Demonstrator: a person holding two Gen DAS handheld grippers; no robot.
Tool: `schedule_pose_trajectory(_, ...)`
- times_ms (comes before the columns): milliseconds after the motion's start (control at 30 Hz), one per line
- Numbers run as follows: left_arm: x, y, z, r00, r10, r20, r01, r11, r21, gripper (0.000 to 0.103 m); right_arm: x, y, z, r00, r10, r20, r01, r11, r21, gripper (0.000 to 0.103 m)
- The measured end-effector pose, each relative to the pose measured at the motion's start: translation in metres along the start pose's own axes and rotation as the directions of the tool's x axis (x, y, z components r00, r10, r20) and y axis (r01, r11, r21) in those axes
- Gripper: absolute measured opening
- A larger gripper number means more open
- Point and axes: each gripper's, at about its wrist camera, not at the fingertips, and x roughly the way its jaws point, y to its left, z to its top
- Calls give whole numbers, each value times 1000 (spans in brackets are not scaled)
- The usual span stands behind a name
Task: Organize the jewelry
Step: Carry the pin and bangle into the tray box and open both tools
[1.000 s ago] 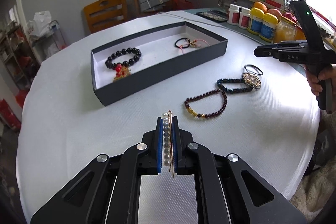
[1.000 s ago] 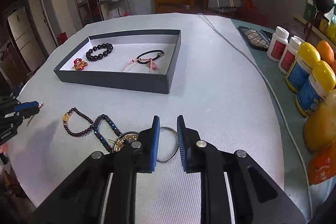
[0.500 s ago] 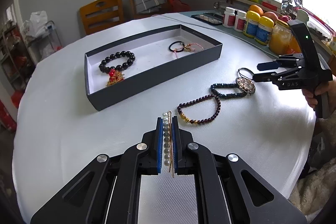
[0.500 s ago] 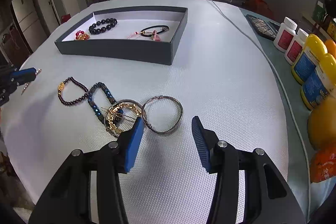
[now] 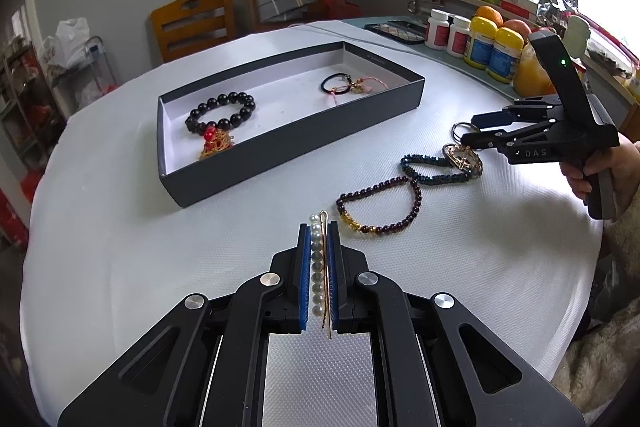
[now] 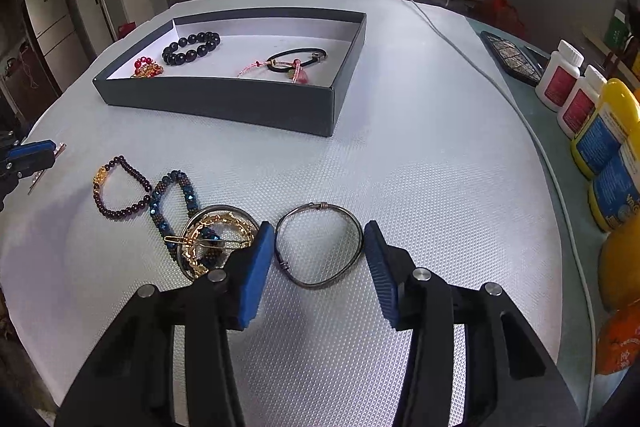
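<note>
My left gripper [image 5: 320, 227] is shut on a pearl hair clip [image 5: 317, 259] and holds it above the white table. My right gripper [image 6: 319, 245] is open, with a grey metal bangle [image 6: 320, 247] lying on the table between its fingers. Left of the bangle lie a gold ring bracelet with a hairpin [image 6: 216, 241], a blue beaded bracelet [image 6: 176, 203] and a dark red beaded bracelet [image 6: 116, 191]. The dark tray [image 6: 224, 103] holds a black bead bracelet [image 6: 191, 47] and a black cord bracelet [image 6: 296, 61]. The right gripper also shows in the left wrist view [image 5: 468, 129].
Pill bottles [image 6: 560, 83] and yellow jars [image 6: 604, 131] stand along the right table edge. A grey cable [image 6: 472, 59] runs across the far right of the table. A flat dark case [image 6: 512, 57] lies behind it. A wooden chair [image 5: 192, 23] stands beyond the table.
My right gripper has opened wide and lowered around the metal bangle. My left gripper has kept the pearl clip and pulled back slightly from the tray.
</note>
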Motion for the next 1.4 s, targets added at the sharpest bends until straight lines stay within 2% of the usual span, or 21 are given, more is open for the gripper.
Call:
schedule_pose_trajectory(167, 0, 0, 0, 1000, 1, 1, -1, 1000, 1, 8, -8, -3, 1, 1000, -14, 28, 13, 1000, 23, 45)
schedule_pose_trajectory(300, -1, 6, 2, 1000, 4, 5, -4, 1000, -6, 8, -29, -1, 6, 998, -21, 63, 20, 1000, 19, 45)
schedule_pose_trajectory(433, -3, 14, 20, 999, 14, 33, -14, 1000, -1, 8, -54, 12, 27, 993, 6, 121, -3, 1000, -26, 45)
schedule_pose_trajectory(533, -1, 21, 43, 998, 20, 65, -20, 1000, -1, 8, -57, 23, 50, 988, 27, 153, -19, 998, -57, 45)
schedule_pose_trajectory(767, 47, 37, 97, 995, 61, 80, -59, 998, -33, 8, -10, 51, 116, 983, 58, 176, -48, 997, -60, 45)
schedule_pose_trajectory(967, 92, 54, 108, 998, 42, 50, -36, 992, -120, 8, 51, 58, 156, 991, 67, 115, -69, 998, 12, 46)
schedule_pose_trajectory(1100, 109, 64, 101, 999, 39, 21, -36, 988, -148, 8, 81, 61, 159, 996, 65, 61, -68, 997, 42, 46)
schedule_pose_trajectory(1233, 117, 70, 99, 999, 37, 7, -36, 990, -140, 8, 90, 65, 154, 997, 63, 48, -64, 998, 27, 46)
schedule_pose_trajectory(1400, 126, 70, 93, 1000, -10, -30, 6, 992, -125, 8, 97, 69, 153, 997, 69, 32, -69, 998, 8, 46)
